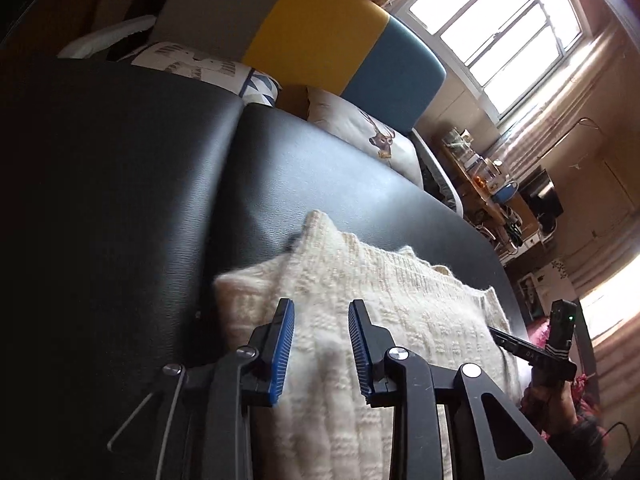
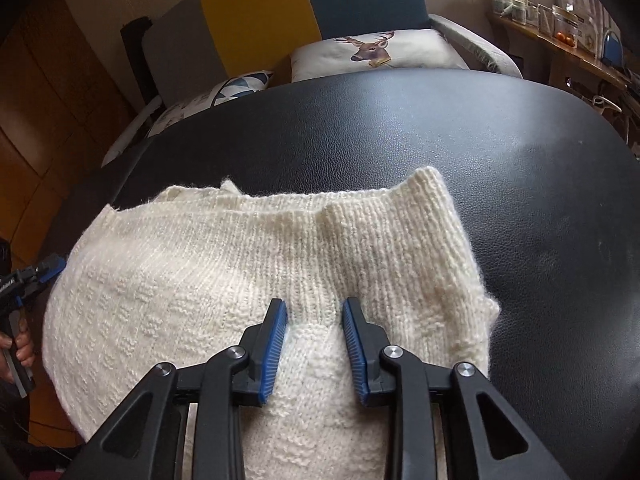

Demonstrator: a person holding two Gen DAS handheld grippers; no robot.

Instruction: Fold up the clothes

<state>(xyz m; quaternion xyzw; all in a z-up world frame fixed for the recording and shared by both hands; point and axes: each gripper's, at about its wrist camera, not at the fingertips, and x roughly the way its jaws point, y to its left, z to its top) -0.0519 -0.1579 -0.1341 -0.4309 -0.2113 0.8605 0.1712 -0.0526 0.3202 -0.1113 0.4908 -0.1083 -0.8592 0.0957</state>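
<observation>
A cream knitted sweater (image 1: 360, 292) lies folded on a black leather surface (image 1: 120, 180). In the left wrist view my left gripper (image 1: 321, 308) hovers open over the sweater's near left part, nothing between its blue pads. My right gripper (image 2: 315, 305) is open above the ribbed band of the sweater (image 2: 240, 264), its fingers apart with only knit below them. The right gripper (image 1: 520, 348) also shows at the sweater's right edge in the left wrist view. The left gripper (image 2: 36, 276) shows at the sweater's left edge in the right wrist view, held by a hand (image 2: 20, 348).
The black leather surface (image 2: 520, 160) extends beyond and right of the sweater. Behind it stand a deer-print cushion (image 2: 372, 52), a patterned cushion (image 2: 224, 88) and a grey, yellow and blue backrest (image 2: 260, 20). A cluttered wooden shelf (image 1: 492, 184) sits under a bright window (image 1: 500, 28).
</observation>
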